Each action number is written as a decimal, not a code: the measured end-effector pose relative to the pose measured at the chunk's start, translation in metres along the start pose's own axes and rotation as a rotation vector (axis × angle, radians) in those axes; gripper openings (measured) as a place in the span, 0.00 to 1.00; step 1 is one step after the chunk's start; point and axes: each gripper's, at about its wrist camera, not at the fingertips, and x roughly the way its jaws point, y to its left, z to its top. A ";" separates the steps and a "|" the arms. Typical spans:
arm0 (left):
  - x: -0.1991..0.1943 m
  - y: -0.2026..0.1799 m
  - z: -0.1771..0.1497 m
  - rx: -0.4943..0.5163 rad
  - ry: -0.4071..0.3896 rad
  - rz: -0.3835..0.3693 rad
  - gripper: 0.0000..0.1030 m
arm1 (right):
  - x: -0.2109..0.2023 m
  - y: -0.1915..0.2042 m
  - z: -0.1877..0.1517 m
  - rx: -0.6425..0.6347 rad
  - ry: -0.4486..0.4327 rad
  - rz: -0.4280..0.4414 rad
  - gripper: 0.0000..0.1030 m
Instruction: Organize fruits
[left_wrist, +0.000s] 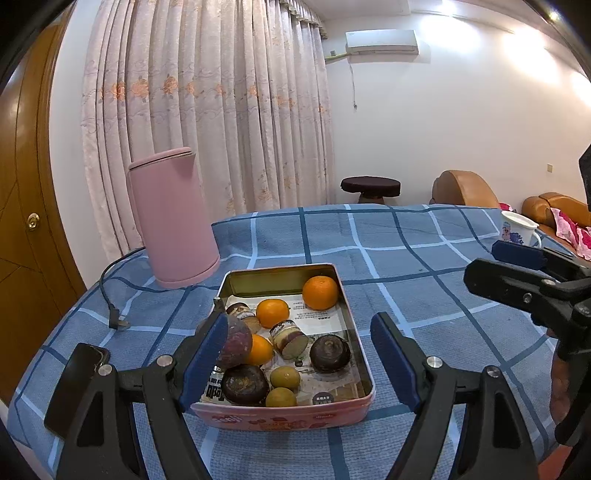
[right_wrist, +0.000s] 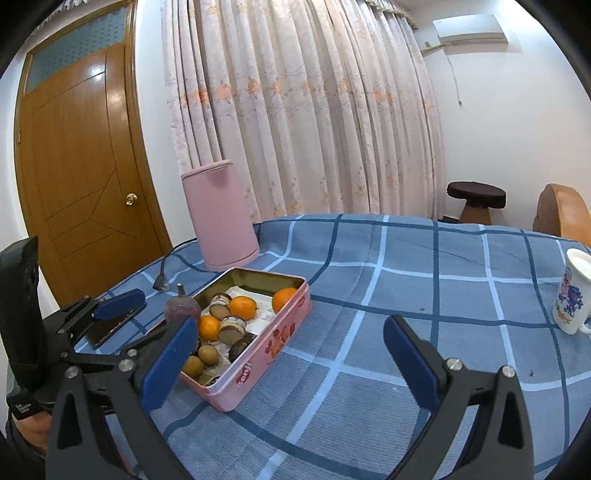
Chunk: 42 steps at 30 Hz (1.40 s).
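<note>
Checked tabletop (right_wrist: 369, 295), tin (left_wrist: 354, 332) of fruit; both fingers spread wide, empty. Oranges (left_wrist: 320, 292) look firm but rollable, so I'd pinch across the middle.

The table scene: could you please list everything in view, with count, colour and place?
cloth: 1, blue check, under everything
tin: 1, pink, mid cloth
oranges: 3, orange, in tin
dark fruits: 2, blackish brown, in tin
small fruits: 2, olive, tin's near end
chunks: 2, brown and cream, in tin
purple fruit: 1, dull purple, tin's left edge
kettle: 1, pink, behind tin
plug: 1, black, left of tin
phone: 1, black, near left
mug: 1, white, far right
curtain: 1, pale pink, back
door: 1, brown, left
stool: 1, dark, beyond cloth
left gripper: 1, black and blue, open, facing tin
right gripper: 1, black and blue, open, right of tin
</note>
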 end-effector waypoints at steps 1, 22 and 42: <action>0.000 0.000 0.000 0.000 0.002 0.002 0.78 | -0.001 0.000 0.000 0.000 -0.002 -0.001 1.00; 0.004 -0.003 -0.001 -0.005 0.027 0.013 0.79 | -0.006 -0.009 -0.005 0.014 -0.006 -0.014 1.00; 0.008 -0.003 -0.001 -0.022 0.044 0.007 0.79 | -0.008 -0.013 -0.007 0.011 -0.008 -0.019 1.00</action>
